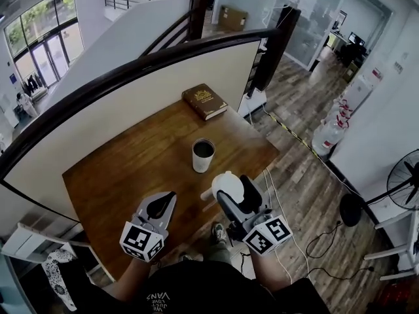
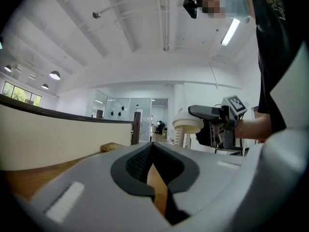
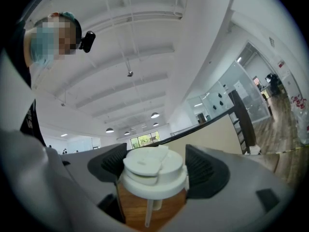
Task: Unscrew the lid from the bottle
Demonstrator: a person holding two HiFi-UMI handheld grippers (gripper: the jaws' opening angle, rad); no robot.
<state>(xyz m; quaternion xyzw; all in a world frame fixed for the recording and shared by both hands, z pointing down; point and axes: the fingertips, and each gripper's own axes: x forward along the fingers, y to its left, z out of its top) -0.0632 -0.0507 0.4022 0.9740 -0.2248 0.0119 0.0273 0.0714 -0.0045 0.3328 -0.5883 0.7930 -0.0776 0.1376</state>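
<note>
Upright in the middle of the wooden table (image 1: 118,175): a metal bottle (image 1: 203,156), mouth open.

Off the bottle, nearer and a little to its right, above the table's near right edge: the white lid (image 1: 222,183). Apart from the bottle, not touching it. Held by the right gripper (image 1: 237,191), jaws closed on the lid's rim with one dark ribbed pad pressing at each side. Shown in the right gripper view as a round cap with a raised flip tab on top and a thin straw (image 3: 146,211) hanging beneath it, with brown wood behind the straw.

Over the near left part of the table, well to the left of the lid: the left gripper (image 1: 168,197). Jaws pressed together at the tips, pads meeting, holding nothing. Only a sliver of tabletop visible through the narrow slit lower down in the left gripper view. Off to the right in that same view, level with this gripper: the other gripper with the lid clamped in it, straw pointing down.

Flat at the table's far edge, well apart from the bottle: a brown book (image 1: 205,101).

Behind the table's far and left sides: a cream partition (image 1: 131,103) capped with a dark rail (image 1: 163,56).

On the plank floor to the right: water jugs (image 1: 327,136) and, farther right at the frame's edge, a standing fan (image 1: 406,178).
</note>
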